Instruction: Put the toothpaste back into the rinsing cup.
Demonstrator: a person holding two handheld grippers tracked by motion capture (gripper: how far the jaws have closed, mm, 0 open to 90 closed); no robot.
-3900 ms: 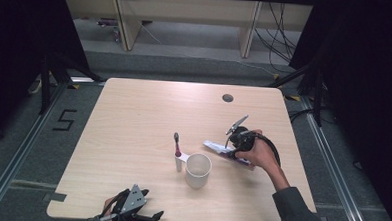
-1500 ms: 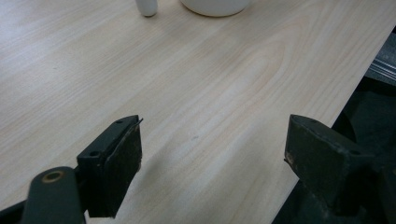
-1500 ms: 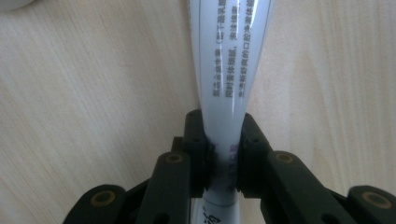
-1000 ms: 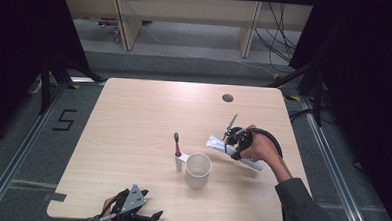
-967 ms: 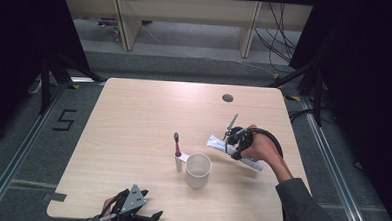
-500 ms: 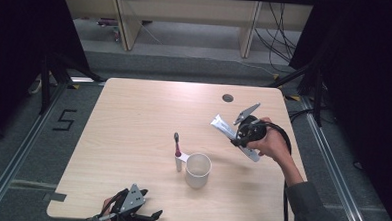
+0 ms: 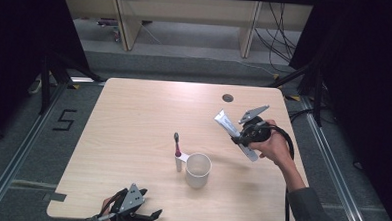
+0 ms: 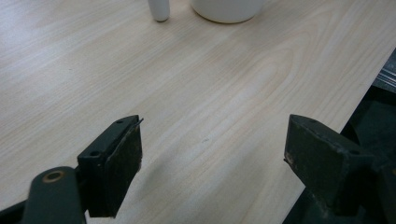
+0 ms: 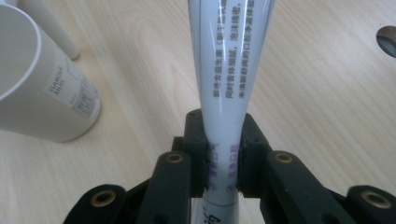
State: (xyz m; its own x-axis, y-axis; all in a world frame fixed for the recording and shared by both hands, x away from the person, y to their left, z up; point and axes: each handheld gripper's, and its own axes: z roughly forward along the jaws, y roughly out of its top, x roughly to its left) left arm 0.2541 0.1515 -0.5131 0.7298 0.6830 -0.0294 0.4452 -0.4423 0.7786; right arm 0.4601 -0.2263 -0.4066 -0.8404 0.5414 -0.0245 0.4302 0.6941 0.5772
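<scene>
A white toothpaste tube with printed text hangs tilted above the right side of the table, with my right gripper shut on it. In the right gripper view the jaws pinch the tube near its lower end, squeezing it flat. A white cup stands at the table's middle front, and a toothbrush stands upright just left of it. My left gripper rests at the front edge of the table, its fingers wide apart with nothing between them.
The light wooden table has a round cable hole at its far right. The cup sits close to the left of the held tube in the right gripper view. Beyond the table are a dark floor, frame legs and cables.
My right gripper has lifted the toothpaste tube off the table and carried it up and toward the far side. The left gripper, cup and toothbrush have stayed put.
</scene>
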